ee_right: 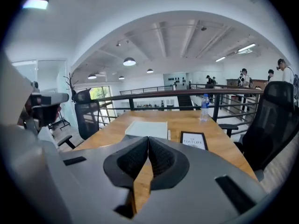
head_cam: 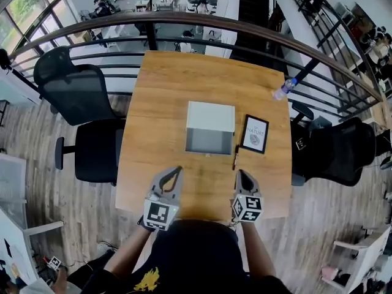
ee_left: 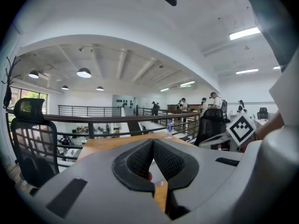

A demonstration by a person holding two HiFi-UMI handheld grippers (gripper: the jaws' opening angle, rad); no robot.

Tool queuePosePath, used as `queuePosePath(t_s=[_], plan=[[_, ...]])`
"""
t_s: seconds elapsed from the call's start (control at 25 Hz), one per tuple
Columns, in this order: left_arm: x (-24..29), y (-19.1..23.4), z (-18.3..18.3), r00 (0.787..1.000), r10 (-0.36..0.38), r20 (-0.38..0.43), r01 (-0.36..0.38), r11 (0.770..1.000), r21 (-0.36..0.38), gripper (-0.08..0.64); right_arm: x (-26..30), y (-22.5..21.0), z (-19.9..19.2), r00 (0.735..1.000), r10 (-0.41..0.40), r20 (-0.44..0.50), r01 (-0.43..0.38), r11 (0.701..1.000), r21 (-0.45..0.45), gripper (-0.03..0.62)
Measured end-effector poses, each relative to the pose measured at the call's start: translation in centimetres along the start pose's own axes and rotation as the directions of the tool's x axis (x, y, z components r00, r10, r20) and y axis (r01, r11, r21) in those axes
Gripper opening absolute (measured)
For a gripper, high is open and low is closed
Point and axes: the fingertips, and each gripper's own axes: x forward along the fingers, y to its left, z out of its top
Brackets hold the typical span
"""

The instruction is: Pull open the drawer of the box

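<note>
A white box (head_cam: 210,127) stands in the middle of the wooden table (head_cam: 159,103), its grey drawer front (head_cam: 209,142) facing me. The right gripper view shows the box (ee_right: 146,128) lying ahead, well beyond the jaws. My left gripper (head_cam: 179,169) hovers over the table's near part, left of the box and short of it, its jaws shut with nothing between them. My right gripper (head_cam: 240,172) sits level with it on the right, also shut and empty. In their own views the tips of the left gripper (ee_left: 153,140) and the right gripper (ee_right: 148,137) meet.
A framed picture (head_cam: 254,133) lies right of the box, with a pen (head_cam: 235,158) by its near corner. A water bottle (head_cam: 284,89) lies at the far right edge. Black chairs stand at the left (head_cam: 76,90) and right (head_cam: 337,149). A curved railing (head_cam: 184,23) runs behind.
</note>
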Motion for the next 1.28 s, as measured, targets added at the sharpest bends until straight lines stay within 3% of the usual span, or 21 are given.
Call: queuePosePath(t_s=[0.12, 0.28, 0.4, 0.68, 1.28], plan=[[0.4, 0.1, 0.5, 1.0, -0.003, -0.015, 0.004, 0.999, 0.05, 0.015, -1.6, 0.3, 3.8, 0.996, 0.042, 0.082, -0.042, 0.999, -0.01, -0.003], [0.7, 0.9, 1.7, 1.0, 0.019, -0.005, -0.018, 0.998, 0.062, 0.015, -3.3, 0.6, 8.4, 0.978, 0.112, 0.177, -0.108, 0.994, -0.031, -0.003], [0.7, 1.3, 1.8, 0.999, 0.025, -0.029, -0.022, 0.996, 0.09, 0.015, -4.8, 0.1, 10.6, 0.969, 0.11, 0.219, -0.095, 0.992, -0.077, -0.003], [0.6, 1.9, 1.8, 0.997, 0.05, -0.05, -0.044, 0.993, 0.11, 0.015, -7.0, -1.2, 10.9, 0.97, 0.07, 0.232, -0.059, 0.997, -0.053, -0.003], [0.7, 1.6, 1.5, 0.996, 0.047, -0.08, -0.035, 0.99, 0.139, 0.015, -7.8, -0.1, 13.0, 0.96, 0.108, 0.259, -0.09, 0.993, -0.078, -0.003]])
